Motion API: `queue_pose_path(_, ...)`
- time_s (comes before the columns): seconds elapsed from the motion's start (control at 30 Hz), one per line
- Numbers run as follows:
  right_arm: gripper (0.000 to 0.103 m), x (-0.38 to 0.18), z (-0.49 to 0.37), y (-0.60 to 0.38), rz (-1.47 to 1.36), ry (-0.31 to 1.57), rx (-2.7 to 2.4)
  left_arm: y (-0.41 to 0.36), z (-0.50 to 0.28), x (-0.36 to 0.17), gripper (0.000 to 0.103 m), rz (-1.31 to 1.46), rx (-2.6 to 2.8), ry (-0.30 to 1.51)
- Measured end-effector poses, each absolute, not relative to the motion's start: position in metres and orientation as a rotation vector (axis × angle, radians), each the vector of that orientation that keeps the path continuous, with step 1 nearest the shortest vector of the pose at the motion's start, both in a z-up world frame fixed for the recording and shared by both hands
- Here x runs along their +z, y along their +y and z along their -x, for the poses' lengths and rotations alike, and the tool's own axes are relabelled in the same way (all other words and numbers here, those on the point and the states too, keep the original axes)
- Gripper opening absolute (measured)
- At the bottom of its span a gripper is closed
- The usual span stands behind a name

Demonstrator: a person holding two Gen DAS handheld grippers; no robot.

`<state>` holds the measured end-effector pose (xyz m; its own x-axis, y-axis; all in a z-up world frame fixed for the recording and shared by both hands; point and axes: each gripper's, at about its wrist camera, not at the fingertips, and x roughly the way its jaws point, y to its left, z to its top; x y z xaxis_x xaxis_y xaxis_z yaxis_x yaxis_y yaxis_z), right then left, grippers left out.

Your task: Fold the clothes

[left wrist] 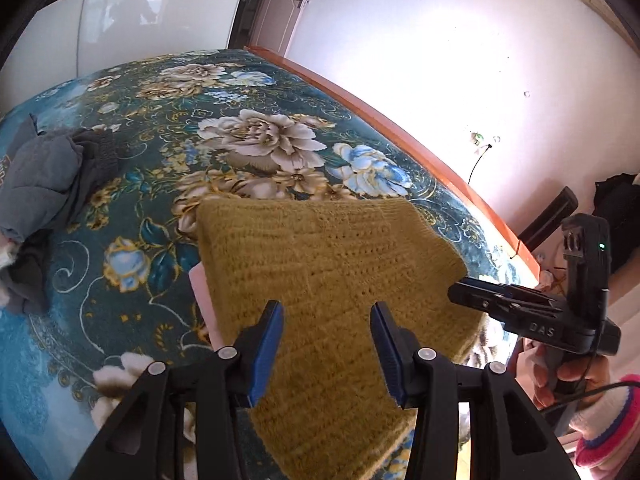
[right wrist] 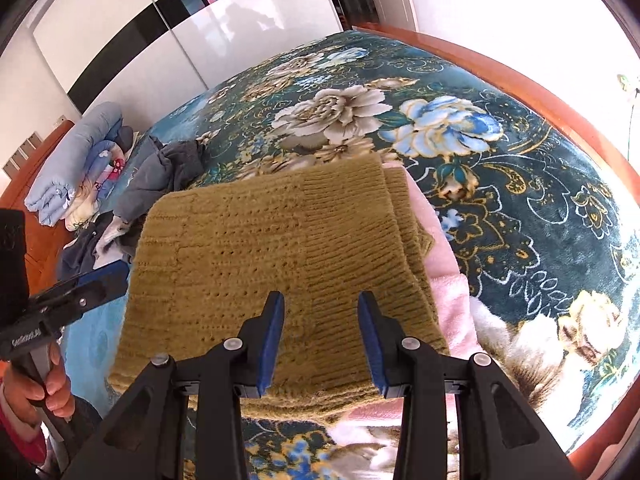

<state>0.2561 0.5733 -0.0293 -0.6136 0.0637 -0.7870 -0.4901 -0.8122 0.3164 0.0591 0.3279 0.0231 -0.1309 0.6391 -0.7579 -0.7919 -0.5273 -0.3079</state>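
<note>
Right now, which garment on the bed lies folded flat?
The mustard knit sweater, folded over a pink garment; the grey clothes lie crumpled in a heap.

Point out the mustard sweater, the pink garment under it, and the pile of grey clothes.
Mustard sweater [right wrist: 256, 248], right wrist view, middle of its knitted top face.
Pink garment [right wrist: 452, 300], right wrist view, strip showing beside the sweater.
Grey clothes [left wrist: 44, 176], left wrist view, top of the pile.

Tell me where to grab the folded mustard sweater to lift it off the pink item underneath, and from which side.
Probably grip the mustard sweater at its near edge, coming in low from the person's side. That edge is a thick stacked fold overhanging the pink garment, so fingers can pinch all layers. Both grippers sit open above it.
</note>
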Motion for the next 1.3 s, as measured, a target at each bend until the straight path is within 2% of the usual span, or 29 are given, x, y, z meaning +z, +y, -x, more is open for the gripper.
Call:
queue_pose_path(0.13,0.039,-0.037,-0.257,0.574,1.164,0.794,2.433,0.341,-0.047,-0.006,0.049,1.216,1.806,0.234)
queue_pose_path(0.3,0.040,-0.046,-0.258,0.576,1.159,0.856,2.406,0.345,-0.056,-0.018,0.049,1.213,1.808,0.351)
queue_pose_path(0.5,0.044,-0.056,-0.259,0.577,1.152,0.927,2.374,0.315,-0.056,0.007,0.049,1.216,1.829,0.151)
queue_pose_path(0.73,0.044,-0.036,-0.268,0.535,1.122,0.870,2.484,0.253,-0.084,0.014,0.049,1.180,1.909,-0.025)
queue_pose_path(0.83,0.044,-0.031,-0.272,0.512,1.137,0.808,2.532,0.237,-0.099,0.012,0.059,1.162,1.923,-0.019)
queue_pose_path(0.97,0.050,-0.040,-0.276,0.478,1.214,0.690,2.567,0.228,-0.115,0.000,0.063,1.190,1.928,0.015)
queue_pose_path(1.03,0.051,-0.047,-0.279,0.469,1.241,0.703,2.566,0.224,-0.124,-0.008,0.068,1.207,1.935,0.025)
queue_pose_path(1.07,0.055,-0.051,-0.280,0.465,1.253,0.712,2.564,0.224,-0.128,-0.011,0.069,1.201,1.944,0.061)
queue_pose_path(1.13,0.062,-0.059,-0.280,0.458,1.267,0.707,2.549,0.226,-0.136,-0.018,0.071,1.185,1.964,0.141)
queue_pose_path(1.23,0.062,-0.075,-0.275,0.452,1.301,0.718,2.509,0.230,-0.140,-0.031,0.071,1.194,1.985,0.230)
queue_pose_path(1.3,0.062,-0.086,-0.270,0.450,1.323,0.730,2.464,0.228,-0.138,-0.037,0.071,1.215,1.972,0.223)
